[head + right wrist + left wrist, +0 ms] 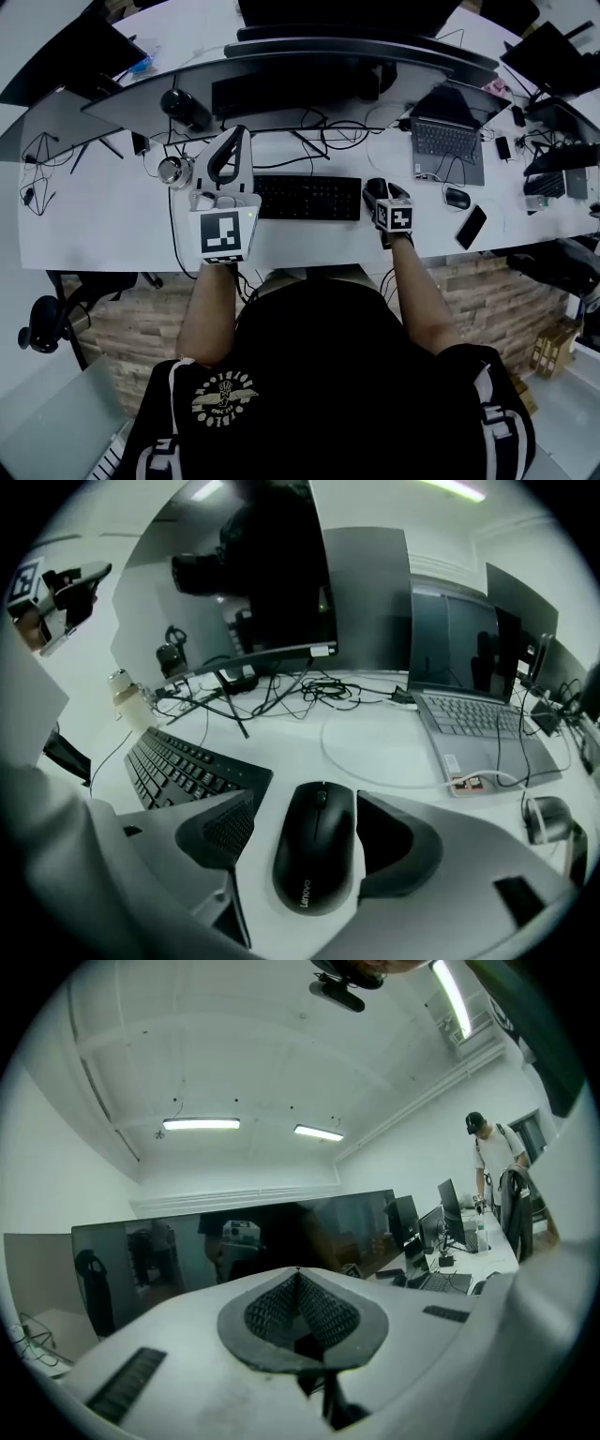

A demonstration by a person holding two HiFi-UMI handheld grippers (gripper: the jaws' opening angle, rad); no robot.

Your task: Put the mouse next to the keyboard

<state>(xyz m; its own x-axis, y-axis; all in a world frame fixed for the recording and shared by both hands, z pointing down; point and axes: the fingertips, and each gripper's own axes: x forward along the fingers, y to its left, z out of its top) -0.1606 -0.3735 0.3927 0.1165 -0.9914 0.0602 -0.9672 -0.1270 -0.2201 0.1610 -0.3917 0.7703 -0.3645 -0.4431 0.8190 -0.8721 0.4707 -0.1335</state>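
Right hand-held gripper (pixel 302 825) jaws spread wide around the black Lenovo mouse (pixel 315 860), which lies on the surface (pixel 375 747) just beside the keyboard (pixel 183 766), so likely a release; left hand-held gripper (pixel 298 1321) jaws together, empty, parked aside.

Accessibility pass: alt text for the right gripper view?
A black Lenovo mouse lies on the white desk between the open jaws of the right gripper, just right of a black keyboard. Behind: tangled cables, a dark monitor, an open laptop.

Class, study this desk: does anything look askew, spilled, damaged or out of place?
Nothing is spilled or damaged. Only the cables behind the keyboard sprawl in a loose tangle; the mouse lies beside the keyboard's right end.
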